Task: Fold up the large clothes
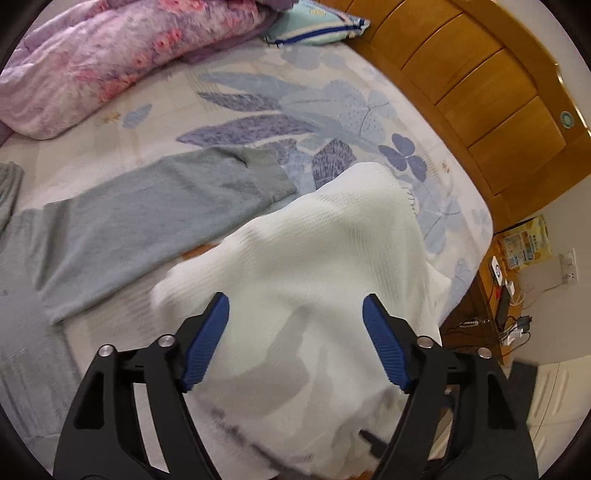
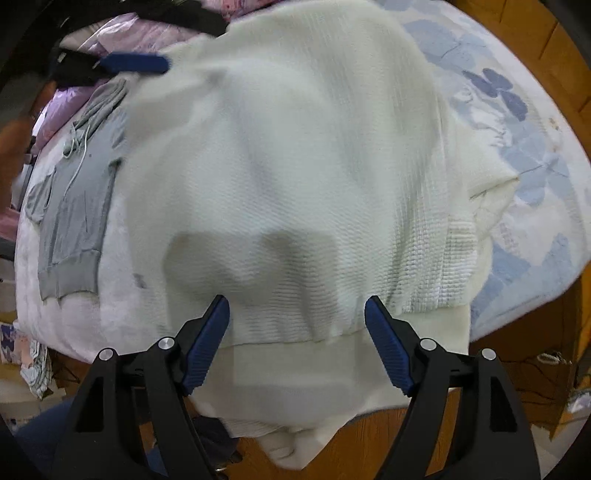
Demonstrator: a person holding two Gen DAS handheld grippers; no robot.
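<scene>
A white knit sweater (image 1: 325,266) lies spread on the flowered bedsheet (image 1: 258,107). My left gripper (image 1: 295,301) hovers over it, jaws wide open, nothing pinched between the blue pads. In the right wrist view the same sweater (image 2: 295,147) fills the middle, and its ribbed hem (image 2: 295,373) hangs over the bed's edge. My right gripper (image 2: 297,302) stands open just above that hem, its pads apart from the cloth. One blue finger (image 2: 133,63) of the left gripper shows at the sweater's far left corner.
A grey hooded garment (image 1: 147,221) (image 2: 77,206) lies flat beside the sweater. A pink quilt (image 1: 110,55) and a pillow (image 1: 317,26) sit at the bed's far end. The wooden headboard (image 1: 480,92) runs along the right, with a cluttered bedside table (image 1: 509,295) below it.
</scene>
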